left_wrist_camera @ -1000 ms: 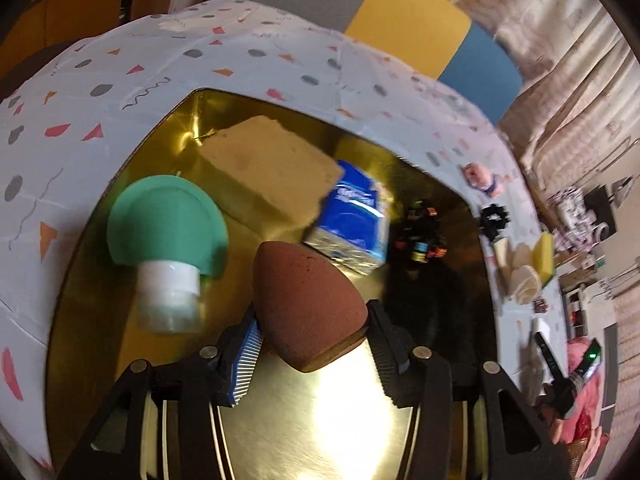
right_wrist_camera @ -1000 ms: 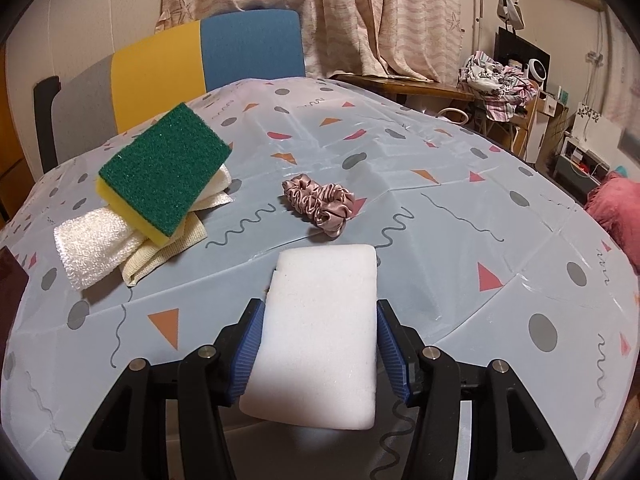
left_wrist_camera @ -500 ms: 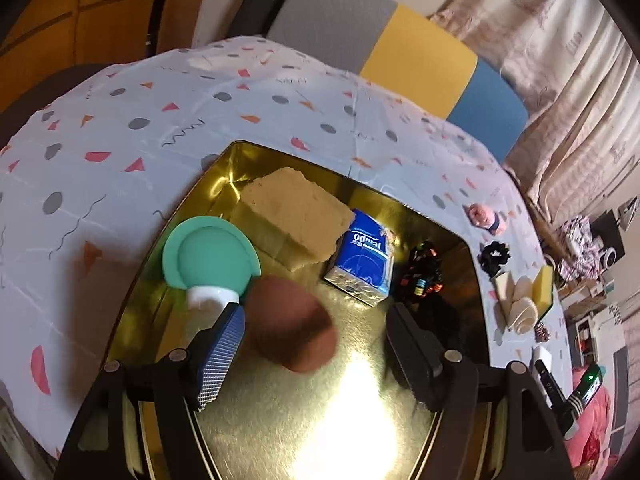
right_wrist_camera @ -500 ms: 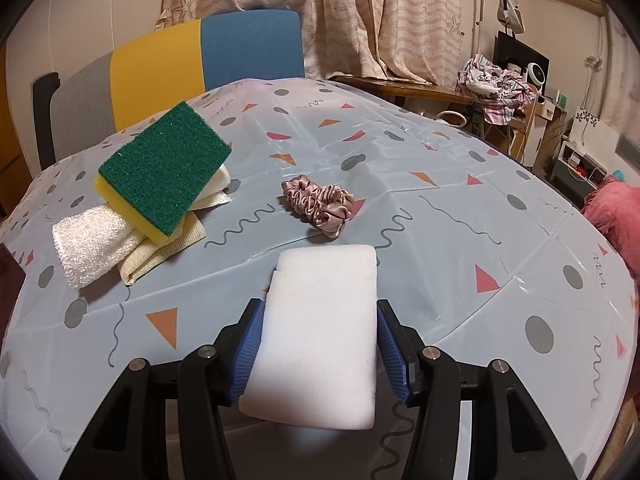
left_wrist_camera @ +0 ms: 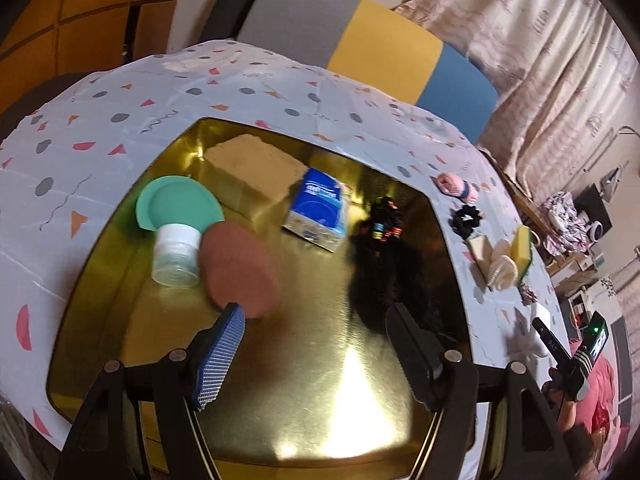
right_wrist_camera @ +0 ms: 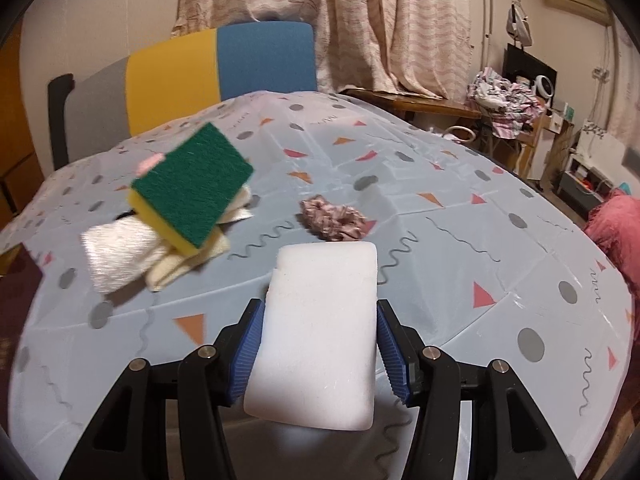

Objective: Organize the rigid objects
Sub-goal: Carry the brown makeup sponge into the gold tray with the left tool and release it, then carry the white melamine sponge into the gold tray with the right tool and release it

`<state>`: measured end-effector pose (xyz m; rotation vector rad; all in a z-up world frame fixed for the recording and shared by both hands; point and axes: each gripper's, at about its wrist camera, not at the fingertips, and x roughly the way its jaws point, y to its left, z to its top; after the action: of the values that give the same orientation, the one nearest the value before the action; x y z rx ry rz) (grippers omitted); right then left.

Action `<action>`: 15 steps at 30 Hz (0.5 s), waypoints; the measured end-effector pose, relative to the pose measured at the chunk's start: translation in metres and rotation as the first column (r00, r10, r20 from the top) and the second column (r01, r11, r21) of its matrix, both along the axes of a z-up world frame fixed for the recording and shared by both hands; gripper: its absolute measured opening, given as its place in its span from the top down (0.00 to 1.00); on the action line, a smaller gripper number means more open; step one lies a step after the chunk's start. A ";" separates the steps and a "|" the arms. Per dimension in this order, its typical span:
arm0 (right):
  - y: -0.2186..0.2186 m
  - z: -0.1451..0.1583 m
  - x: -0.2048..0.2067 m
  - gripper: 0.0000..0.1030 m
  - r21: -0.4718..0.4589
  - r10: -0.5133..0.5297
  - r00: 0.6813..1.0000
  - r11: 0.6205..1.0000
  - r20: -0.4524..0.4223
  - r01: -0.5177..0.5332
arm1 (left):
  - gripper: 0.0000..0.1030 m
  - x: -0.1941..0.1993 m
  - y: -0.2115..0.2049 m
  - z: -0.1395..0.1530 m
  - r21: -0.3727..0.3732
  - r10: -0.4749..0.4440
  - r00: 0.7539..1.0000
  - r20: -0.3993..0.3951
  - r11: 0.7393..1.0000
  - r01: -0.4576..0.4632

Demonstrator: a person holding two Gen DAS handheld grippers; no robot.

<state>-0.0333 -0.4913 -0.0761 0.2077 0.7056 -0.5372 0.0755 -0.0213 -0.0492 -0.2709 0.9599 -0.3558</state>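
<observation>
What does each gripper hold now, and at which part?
The right gripper clamps the white sponge block by its two long sides. The left gripper, jaws just opened, holds nothing; the brown sponge lies in the gold tray.

left claw (left_wrist_camera: 316,348): jaws spread apart, nothing between them now; drawn back above the gold tray (left_wrist_camera: 436,216)
brown sponge (left_wrist_camera: 239,268): released, lying beside the jar (left_wrist_camera: 176,252)

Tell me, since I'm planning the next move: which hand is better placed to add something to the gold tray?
Right. The right gripper already clamps the white sponge; the left gripper hangs open and empty over the gold tray.
</observation>
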 end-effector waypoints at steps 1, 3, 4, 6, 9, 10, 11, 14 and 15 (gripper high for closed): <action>0.004 0.003 -0.001 0.46 0.006 0.011 1.000 1.000 0.007 -0.012 | 0.28 -0.002 -0.002 0.001 -0.006 -0.008 1.000 0.006 1.000 0.008; 0.014 0.009 -0.002 0.46 0.016 0.040 0.999 0.999 0.021 -0.040 | 0.28 -0.004 -0.006 0.002 -0.014 -0.019 1.000 0.015 1.000 0.019; 0.020 0.013 -0.002 0.46 0.020 0.057 0.998 0.998 0.029 -0.058 | 0.28 -0.006 -0.007 0.003 -0.018 -0.025 1.000 0.015 1.000 0.025; 0.033 0.020 -0.001 0.46 0.026 0.088 0.995 0.996 0.043 -0.089 | 0.28 -0.008 -0.010 0.003 -0.023 -0.035 0.999 0.017 0.999 0.035; 0.054 0.030 0.001 0.46 0.050 0.134 0.989 0.989 0.066 -0.138 | 0.28 -0.012 -0.011 0.006 -0.022 -0.041 0.999 0.028 0.999 0.042; 0.062 0.033 0.002 0.46 0.066 0.151 0.986 0.986 0.073 -0.156 | 0.28 -0.013 -0.010 0.006 -0.022 -0.040 0.999 0.032 0.999 0.040; 0.070 0.036 0.004 0.46 0.083 0.169 0.982 0.981 0.079 -0.175 | 0.28 -0.015 -0.009 0.007 -0.022 -0.038 0.999 0.036 0.999 0.039; 0.098 0.044 0.010 0.46 0.120 0.234 0.967 0.962 0.097 -0.245 | 0.28 -0.018 -0.004 0.008 -0.016 -0.032 0.998 0.046 0.999 0.032; 0.109 0.047 0.012 0.46 0.128 0.262 0.960 0.953 0.102 -0.273 | 0.28 -0.019 -0.001 0.009 -0.010 -0.027 0.998 0.051 1.000 0.027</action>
<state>-0.0211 -0.3822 -0.0294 0.2604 0.6769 -0.2176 0.0564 -0.0226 -0.0401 -0.2575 0.9124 -0.3910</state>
